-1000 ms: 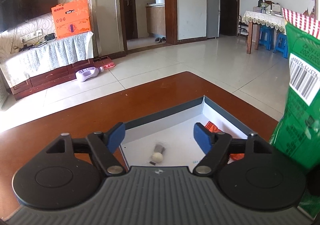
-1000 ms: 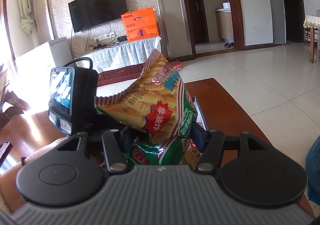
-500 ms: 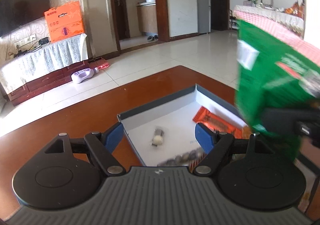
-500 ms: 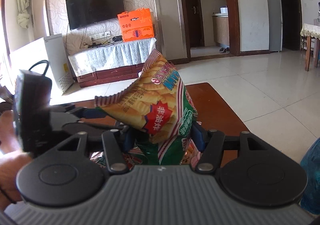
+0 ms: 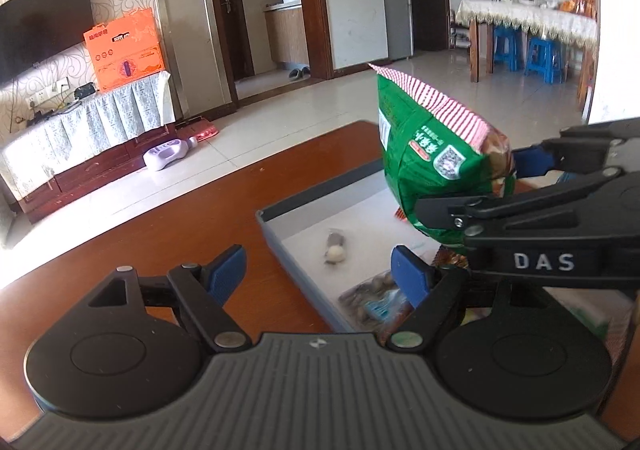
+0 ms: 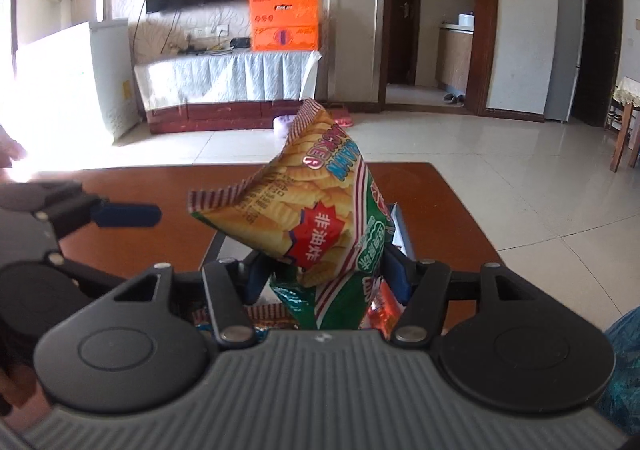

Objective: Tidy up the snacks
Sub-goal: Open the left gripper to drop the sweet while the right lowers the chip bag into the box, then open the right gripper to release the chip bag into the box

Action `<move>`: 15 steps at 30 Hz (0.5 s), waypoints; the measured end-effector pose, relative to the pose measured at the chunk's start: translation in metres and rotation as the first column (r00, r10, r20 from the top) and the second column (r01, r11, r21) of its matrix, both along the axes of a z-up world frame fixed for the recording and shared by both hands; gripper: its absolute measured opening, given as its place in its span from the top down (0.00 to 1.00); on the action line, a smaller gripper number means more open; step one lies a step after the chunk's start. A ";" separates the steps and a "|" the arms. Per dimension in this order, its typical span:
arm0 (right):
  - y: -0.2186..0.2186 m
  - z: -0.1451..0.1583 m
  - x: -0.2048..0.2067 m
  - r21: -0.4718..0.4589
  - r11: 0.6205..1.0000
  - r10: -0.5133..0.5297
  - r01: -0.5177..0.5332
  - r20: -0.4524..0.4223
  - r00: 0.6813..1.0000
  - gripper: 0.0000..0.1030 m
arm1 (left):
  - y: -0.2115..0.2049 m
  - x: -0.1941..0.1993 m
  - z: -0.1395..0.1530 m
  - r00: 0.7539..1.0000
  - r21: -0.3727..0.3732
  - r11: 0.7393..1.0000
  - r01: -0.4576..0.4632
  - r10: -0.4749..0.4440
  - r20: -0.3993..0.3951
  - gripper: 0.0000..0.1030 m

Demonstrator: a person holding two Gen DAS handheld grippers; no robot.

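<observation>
One chip bag (image 5: pixel 432 157), one tray (image 5: pixel 316 205) on one surface (image 5: pixel 168 234). In tray: one small candy (image 5: pixel 335 250), one flat packet (image 5: pixel 376 300), others partly hidden, uncountable. Two blue stools (image 5: pixel 524 53), one orange box (image 5: pixel 126 45), one TV (image 5: pixel 40 33).

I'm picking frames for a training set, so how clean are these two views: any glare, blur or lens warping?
Right wrist view: strong window glare washes out the left edge, the orange box on the stand is slightly smeared, and the chip bag print stays readable. Left wrist view: evenly lit, door frames bow from the fisheye, and the small wrapped snack in the tray is soft.
</observation>
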State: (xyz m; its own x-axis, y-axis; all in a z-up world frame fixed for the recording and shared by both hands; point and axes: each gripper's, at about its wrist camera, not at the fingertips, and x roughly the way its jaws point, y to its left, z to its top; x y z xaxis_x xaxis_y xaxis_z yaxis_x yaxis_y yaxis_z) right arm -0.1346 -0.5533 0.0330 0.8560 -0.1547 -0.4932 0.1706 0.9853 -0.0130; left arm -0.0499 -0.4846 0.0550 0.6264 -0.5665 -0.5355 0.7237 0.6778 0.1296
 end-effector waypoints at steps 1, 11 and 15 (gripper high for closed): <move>0.000 0.000 0.000 0.009 1.000 0.003 -0.003 -0.003 1.000 0.38 | 0.002 0.001 -0.001 1.000 -0.004 1.000 0.000 0.000 -0.007 0.19; -0.011 0.025 -0.031 0.156 0.987 -0.001 -0.029 0.183 0.983 0.20 | 0.006 0.001 0.001 0.999 -0.011 0.999 -0.032 0.032 -0.018 0.16; -0.023 0.019 -0.026 0.180 0.983 -0.060 0.031 0.157 0.986 0.21 | 0.005 -0.001 0.000 1.000 -0.008 1.000 -0.017 0.017 -0.010 0.16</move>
